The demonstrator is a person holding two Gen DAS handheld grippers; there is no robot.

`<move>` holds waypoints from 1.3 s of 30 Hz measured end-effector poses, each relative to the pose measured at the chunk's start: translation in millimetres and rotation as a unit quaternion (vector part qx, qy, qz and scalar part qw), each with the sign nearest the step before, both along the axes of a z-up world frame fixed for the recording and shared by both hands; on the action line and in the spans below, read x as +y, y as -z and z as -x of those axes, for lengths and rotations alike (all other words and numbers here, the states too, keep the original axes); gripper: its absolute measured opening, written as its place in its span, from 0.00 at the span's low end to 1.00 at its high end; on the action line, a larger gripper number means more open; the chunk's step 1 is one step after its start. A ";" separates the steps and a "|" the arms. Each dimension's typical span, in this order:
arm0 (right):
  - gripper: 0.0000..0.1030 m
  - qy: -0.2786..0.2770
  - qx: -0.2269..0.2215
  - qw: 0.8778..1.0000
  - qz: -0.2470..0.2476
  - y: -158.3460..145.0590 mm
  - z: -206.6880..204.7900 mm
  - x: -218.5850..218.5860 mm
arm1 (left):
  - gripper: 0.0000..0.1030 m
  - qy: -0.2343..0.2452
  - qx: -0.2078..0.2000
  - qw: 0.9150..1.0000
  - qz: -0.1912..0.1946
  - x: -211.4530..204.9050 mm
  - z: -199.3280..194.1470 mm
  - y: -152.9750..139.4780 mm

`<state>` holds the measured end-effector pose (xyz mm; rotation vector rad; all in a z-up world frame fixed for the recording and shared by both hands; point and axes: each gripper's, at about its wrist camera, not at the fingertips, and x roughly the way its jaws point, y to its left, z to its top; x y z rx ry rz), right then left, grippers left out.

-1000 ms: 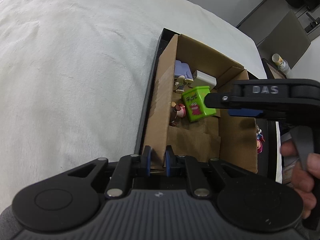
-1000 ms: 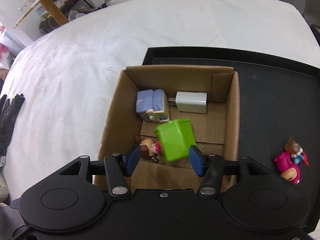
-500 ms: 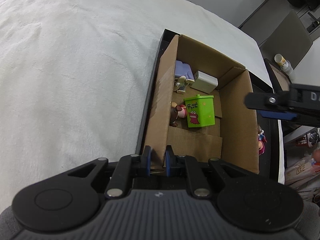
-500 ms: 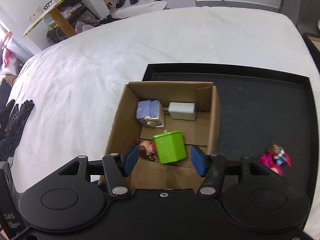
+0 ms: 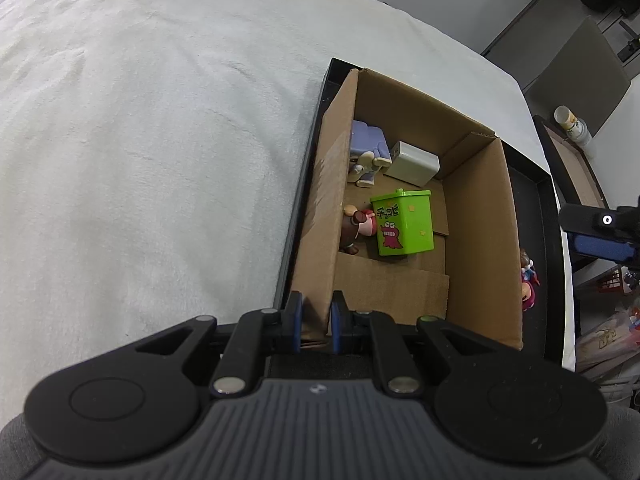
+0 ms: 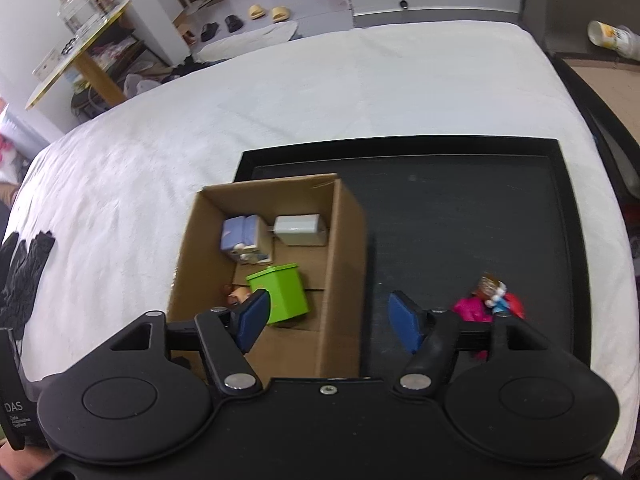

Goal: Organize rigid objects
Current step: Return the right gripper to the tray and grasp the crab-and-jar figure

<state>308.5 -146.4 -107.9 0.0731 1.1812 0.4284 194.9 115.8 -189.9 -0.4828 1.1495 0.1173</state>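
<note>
A cardboard box [image 5: 476, 248] [image 6: 344, 264] stands on a black tray [image 6: 472, 216]. Inside it are a green toy bin [image 5: 404, 222] [image 6: 282, 294], a white charger [image 5: 414, 162] [image 6: 298, 230], a purple figure [image 5: 366, 148] [image 6: 242, 238] and a small brown-haired figure [image 5: 356, 226]. My left gripper [image 5: 314, 322] is shut on the box's near left wall. My right gripper [image 6: 328, 318] is open and empty, high above the box's right wall. A pink toy figure [image 6: 486, 300] [image 5: 527, 284] lies on the tray right of the box.
The tray sits on a white blanket [image 6: 200, 140]. Black gloves [image 6: 24, 268] lie at the left edge. A second dark tray [image 6: 600, 92] and a bottle [image 6: 612, 38] are at the far right. Shelves and shoes stand beyond the bed.
My right gripper let go of the green bin, which now stands in the box, then rose and drifted right toward the pink figure. The left gripper kept its hold.
</note>
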 end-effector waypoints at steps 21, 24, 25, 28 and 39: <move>0.95 0.083 0.024 0.996 0.016 38.1 -19.1 -64.5 | 0.12 -0.011 0.013 1.000 -0.026 -9.9 -5.4 -1.2; 0.95 0.093 0.036 0.995 0.022 50.6 -22.6 -71.5 | 0.12 -0.012 0.014 0.999 -0.027 -9.6 -5.6 -0.6; 0.95 0.097 0.039 0.994 0.022 53.7 -23.2 -74.0 | 0.12 -0.013 0.014 0.999 -0.027 -9.8 -5.3 -0.4; 0.95 0.107 0.049 0.993 0.013 63.0 -24.9 -80.1 | 0.12 -0.013 0.015 0.999 -0.027 -10.0 -5.6 0.1; 0.95 0.156 0.055 0.986 -0.008 93.4 -35.2 -96.9 | 0.12 -0.011 0.019 0.999 -0.033 -12.3 -6.6 2.4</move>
